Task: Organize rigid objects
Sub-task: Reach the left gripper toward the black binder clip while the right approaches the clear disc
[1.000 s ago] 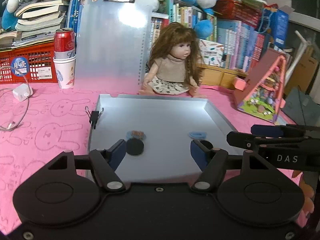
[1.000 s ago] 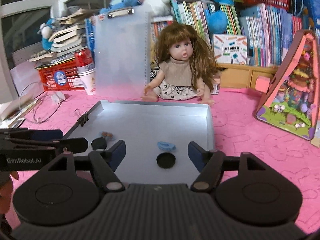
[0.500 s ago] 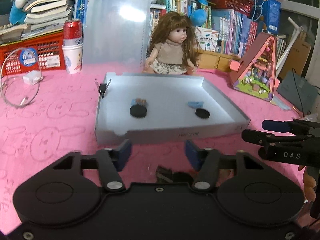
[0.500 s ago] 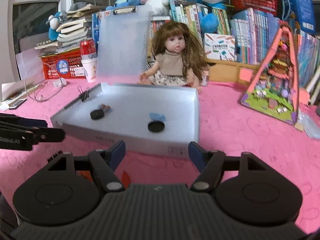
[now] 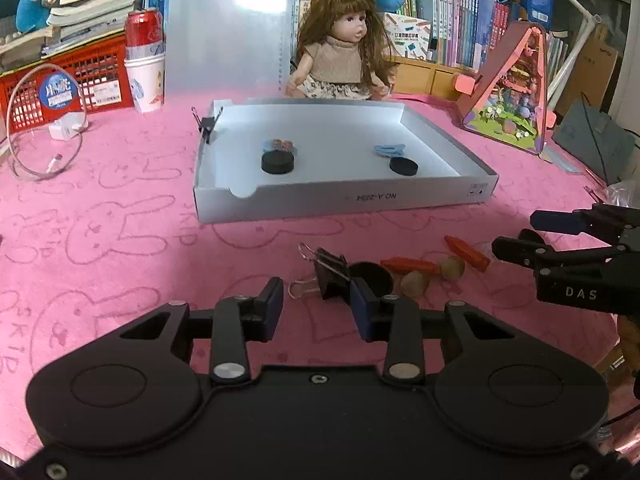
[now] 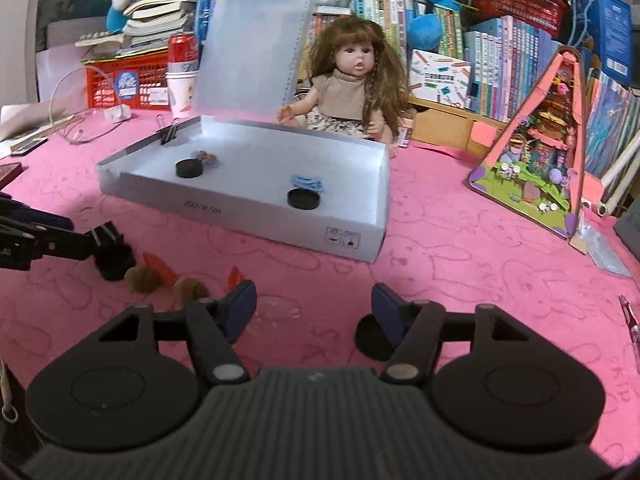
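A shallow white box (image 5: pixel 344 200) (image 6: pixel 256 210) sits on the pink cloth with two black discs (image 5: pixel 277 162) (image 5: pixel 403 166) and small blue pieces inside. In front of it lie a black binder clip (image 5: pixel 330 272), a black disc (image 5: pixel 374 278), two brown nuts (image 5: pixel 414 283) and orange crayons (image 5: pixel 408 265). My left gripper (image 5: pixel 316 312) is open and empty, low over the clip. My right gripper (image 6: pixel 314 312) is open and empty; a black disc (image 6: pixel 370 342) lies by its right finger, nuts (image 6: pixel 190 288) by its left.
A long-haired doll (image 5: pixel 344 48) sits behind the box, beside an upright clipboard (image 5: pixel 226 28). A red can on a paper cup (image 5: pixel 145 64), a red basket (image 5: pixel 60 80) and a white cable stand at the left. A pink toy house (image 5: pixel 508 96) is at the right.
Both grippers have pulled back from over the box to the cloth in front of it. The loose clip, disc, nuts and crayons have come into view.
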Demonstrator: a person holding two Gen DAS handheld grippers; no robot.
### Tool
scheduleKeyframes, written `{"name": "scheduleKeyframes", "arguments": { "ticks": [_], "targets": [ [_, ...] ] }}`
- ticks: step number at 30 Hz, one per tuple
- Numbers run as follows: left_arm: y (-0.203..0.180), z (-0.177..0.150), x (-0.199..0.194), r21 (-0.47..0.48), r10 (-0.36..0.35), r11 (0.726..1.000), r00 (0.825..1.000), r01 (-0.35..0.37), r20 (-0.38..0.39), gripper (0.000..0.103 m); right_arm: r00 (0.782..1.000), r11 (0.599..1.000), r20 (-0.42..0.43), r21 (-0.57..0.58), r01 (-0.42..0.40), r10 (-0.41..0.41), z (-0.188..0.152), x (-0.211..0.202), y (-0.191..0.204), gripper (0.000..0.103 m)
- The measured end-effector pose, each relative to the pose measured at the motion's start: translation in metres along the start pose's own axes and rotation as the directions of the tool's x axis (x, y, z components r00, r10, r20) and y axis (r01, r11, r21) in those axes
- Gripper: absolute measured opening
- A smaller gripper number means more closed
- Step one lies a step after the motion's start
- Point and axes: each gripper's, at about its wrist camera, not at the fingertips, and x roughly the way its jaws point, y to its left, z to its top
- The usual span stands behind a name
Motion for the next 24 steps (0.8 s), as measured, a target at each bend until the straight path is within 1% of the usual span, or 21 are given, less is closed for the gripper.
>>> {"name": "scheduleKeyframes", "arguments": {
  "ticks": [2, 5, 8, 10, 14, 16, 17, 20, 22, 24],
  "targets": [
    [0.000, 0.000, 0.003, 0.003, 0.015, 1.000, 1.000, -0.015, -0.003, 0.035, 1.000, 1.000, -0.002, -0.014, 0.000, 0.000, 0.000, 0.001, 0.003, 0.072],
    [0.002, 0.001, 0.004, 0.016, 0.059, 0.998, 0.998, -0.059, 0.008, 0.035, 1.000, 0.999, -0.012, -0.033, 0.006, -0.006, -0.002, 0.004, 0.007, 0.071],
    [0.006, 0.001, 0.004, 0.013, 0.088, 0.996, 0.996, -0.089, 0.016, 0.035, 1.000, 0.999, -0.016, -0.033, -0.004, 0.004, -0.003, 0.005, 0.009, 0.071],
    [0.009, 0.003, 0.003, 0.000, 0.078, 0.997, 0.997, -0.078, 0.017, 0.035, 1.000, 1.000, -0.018, -0.027, -0.015, 0.014, -0.003, 0.006, 0.009, 0.070],
    [0.010, 0.006, 0.001, -0.029, 0.029, 0.999, 0.999, -0.029, 0.016, 0.035, 0.999, 0.999, -0.029, -0.022, -0.036, 0.035, -0.004, 0.009, 0.013, 0.065],
    [0.007, 0.006, 0.001, -0.030, 0.018, 0.999, 1.000, -0.018, 0.020, 0.035, 0.998, 0.999, -0.032, -0.022, -0.046, 0.045, -0.005, 0.011, 0.015, 0.063],
    [0.006, 0.006, 0.001, -0.031, 0.015, 0.999, 1.000, -0.014, 0.023, 0.035, 0.998, 0.998, -0.036, -0.026, -0.050, 0.049, -0.005, 0.012, 0.016, 0.060],
    [0.004, 0.007, 0.002, -0.041, 0.002, 0.999, 1.000, -0.001, 0.029, 0.035, 0.998, 0.998, -0.031, -0.031, -0.052, 0.051, -0.006, 0.012, 0.018, 0.058],
    [0.003, 0.007, 0.003, -0.038, 0.014, 0.999, 0.999, -0.012, 0.033, 0.035, 0.998, 0.998, -0.031, -0.027, -0.054, 0.053, -0.006, 0.012, 0.016, 0.057],
    [0.003, 0.008, 0.005, -0.025, 0.057, 0.998, 0.998, -0.056, 0.037, 0.035, 0.998, 0.998, -0.032, -0.024, -0.051, 0.051, -0.006, 0.011, 0.015, 0.057]
  ]
}}
